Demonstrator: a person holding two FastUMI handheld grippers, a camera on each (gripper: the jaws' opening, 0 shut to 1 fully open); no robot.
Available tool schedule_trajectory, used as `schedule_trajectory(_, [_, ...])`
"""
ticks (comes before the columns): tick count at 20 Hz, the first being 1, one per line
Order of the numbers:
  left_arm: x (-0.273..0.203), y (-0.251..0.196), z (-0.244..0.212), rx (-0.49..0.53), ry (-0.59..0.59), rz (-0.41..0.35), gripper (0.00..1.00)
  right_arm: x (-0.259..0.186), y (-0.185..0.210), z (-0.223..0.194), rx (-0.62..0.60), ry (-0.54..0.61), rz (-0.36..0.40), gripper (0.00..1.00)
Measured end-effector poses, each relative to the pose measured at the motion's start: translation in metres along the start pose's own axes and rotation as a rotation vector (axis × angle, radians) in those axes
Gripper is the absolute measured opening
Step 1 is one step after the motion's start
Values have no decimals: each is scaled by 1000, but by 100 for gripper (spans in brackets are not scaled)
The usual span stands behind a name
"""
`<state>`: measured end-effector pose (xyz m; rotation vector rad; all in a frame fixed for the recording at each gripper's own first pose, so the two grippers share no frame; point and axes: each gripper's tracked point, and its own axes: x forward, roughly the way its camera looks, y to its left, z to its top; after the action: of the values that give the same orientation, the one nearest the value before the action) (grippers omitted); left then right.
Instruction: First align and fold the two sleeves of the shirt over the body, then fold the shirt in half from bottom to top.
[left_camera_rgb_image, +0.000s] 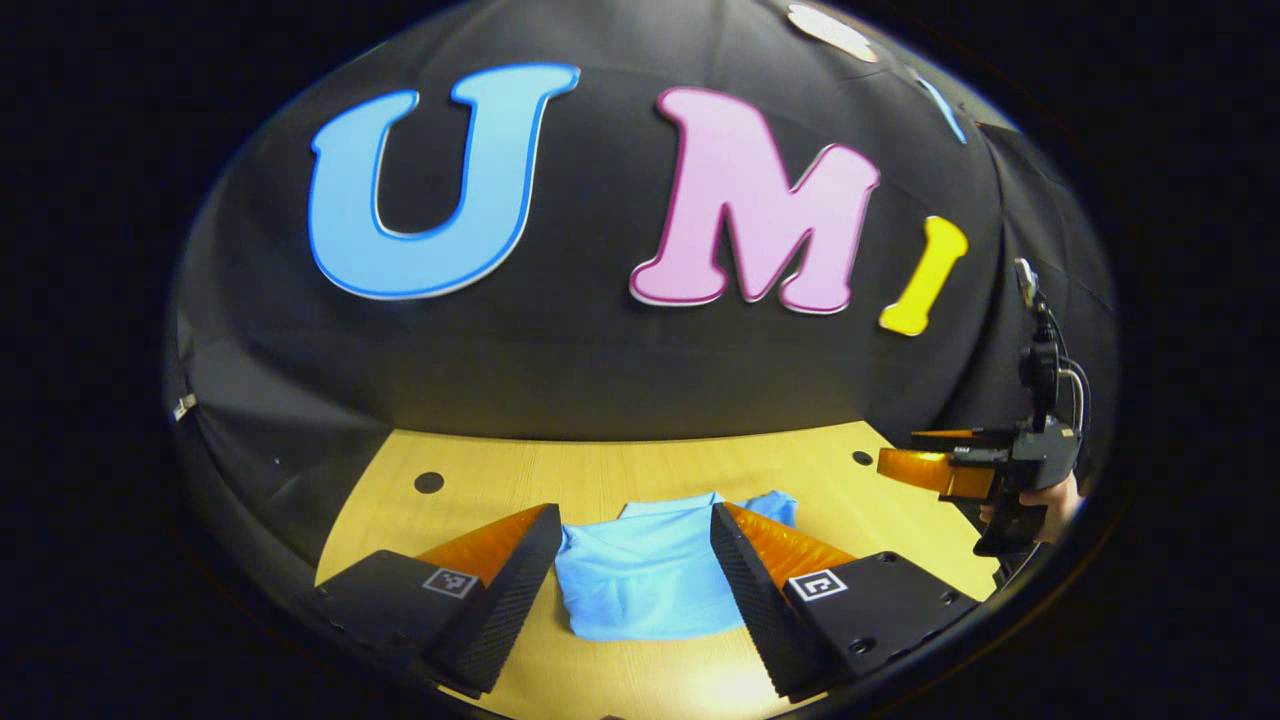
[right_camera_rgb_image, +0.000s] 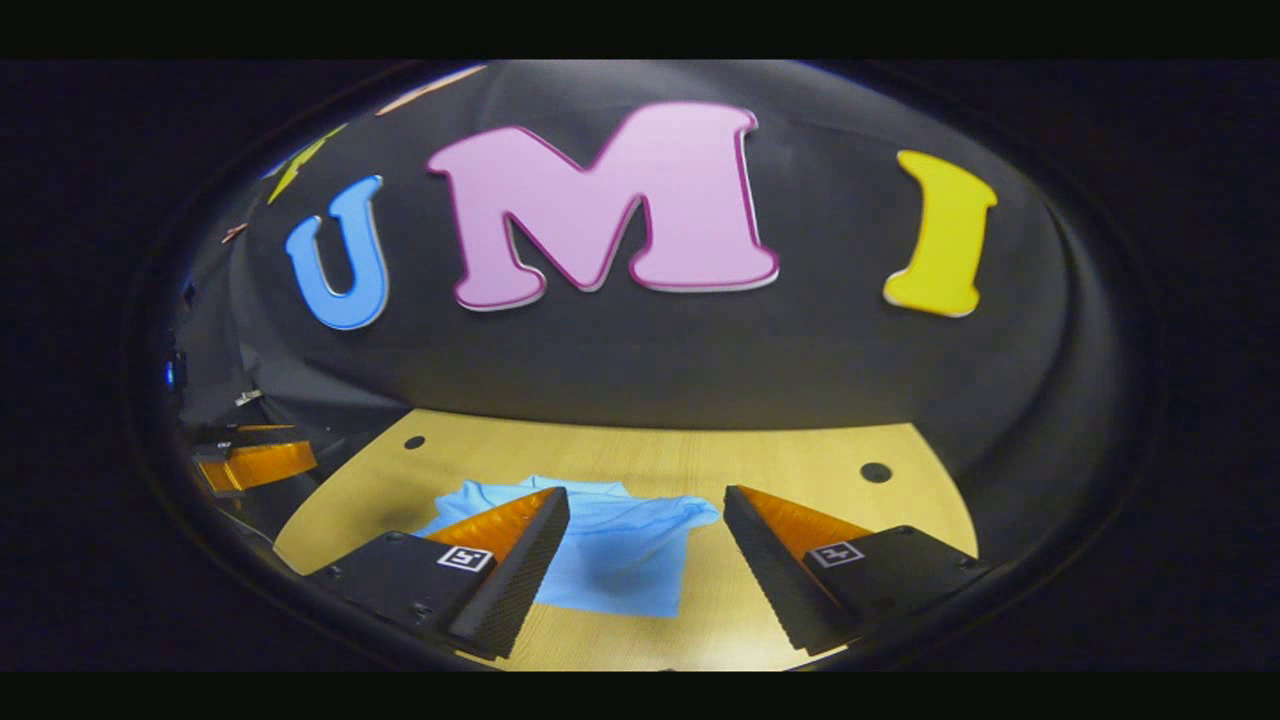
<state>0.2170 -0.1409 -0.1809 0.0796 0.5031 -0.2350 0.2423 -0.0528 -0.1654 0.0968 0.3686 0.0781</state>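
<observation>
Left gripper view: the left gripper (left_camera_rgb_image: 636, 535) hangs above the table (left_camera_rgb_image: 640, 470) with fingers spread wide and empty, framing the blue shirt (left_camera_rgb_image: 640, 580), which lies flat near the table's front edge (one sleeve bunched at its far right corner). At right, a hand (left_camera_rgb_image: 1058, 500) holds the right gripper (left_camera_rgb_image: 900, 455) off the table's edge. Right gripper view: the right gripper (right_camera_rgb_image: 645, 525) is likewise open and empty, the shirt (right_camera_rgb_image: 620, 570) lying below and left of centre.
</observation>
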Motion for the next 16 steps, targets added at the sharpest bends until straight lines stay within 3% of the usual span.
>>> schedule_trajectory(7, [-153,-26,0,13,-172,11,96,-150,46,11,-93,-196,-79,97])
schedule_trajectory(11, [-214,-28,-8,-8,-219,38,96,-235,52,14,-75,-290,-139,96])
schedule_trajectory(16, [-267,-37,-15,-20,-237,50,96,-309,82,20,-57,-421,-118,96])
